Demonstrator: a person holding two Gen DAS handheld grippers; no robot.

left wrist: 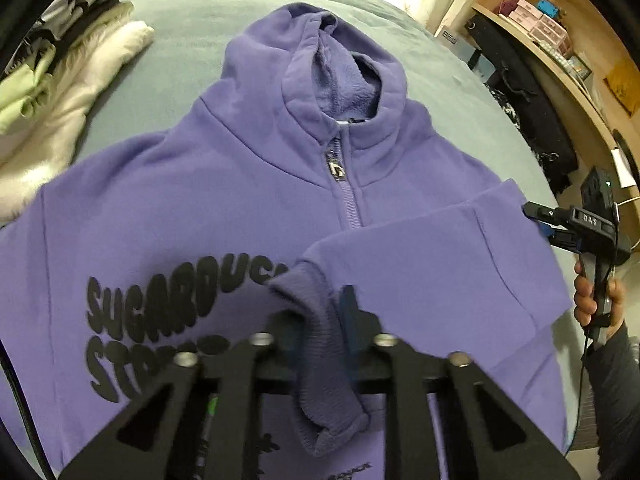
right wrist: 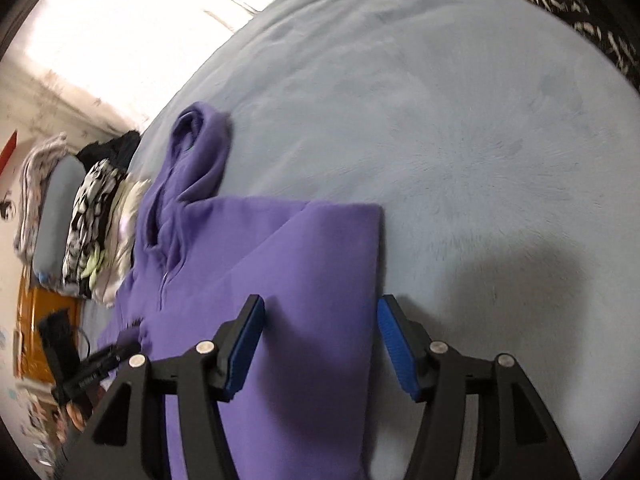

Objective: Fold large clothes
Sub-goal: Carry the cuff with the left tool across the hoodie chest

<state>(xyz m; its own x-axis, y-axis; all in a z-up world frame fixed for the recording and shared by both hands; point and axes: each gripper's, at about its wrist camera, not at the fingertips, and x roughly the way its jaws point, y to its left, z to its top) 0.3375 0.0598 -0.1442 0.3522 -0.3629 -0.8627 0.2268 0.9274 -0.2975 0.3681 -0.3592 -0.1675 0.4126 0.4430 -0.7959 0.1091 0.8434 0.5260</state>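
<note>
Purple hoodie (left wrist: 240, 200) on the bed (right wrist: 440, 120); my left hand-held gripper (left wrist: 320, 332) pinches its cuff (left wrist: 320, 320), right hand-held gripper (right wrist: 320, 344) spread at three o'clock.

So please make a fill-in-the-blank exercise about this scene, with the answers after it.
1. The hoodie is coloured ____.
2. The left tongs are shut on the ribbed ____ of a sleeve.
3. The right tongs are ____, with nothing gripped.
4. The hoodie lies on a pale blue ____.

Answers: purple; cuff; open; blanket
</note>
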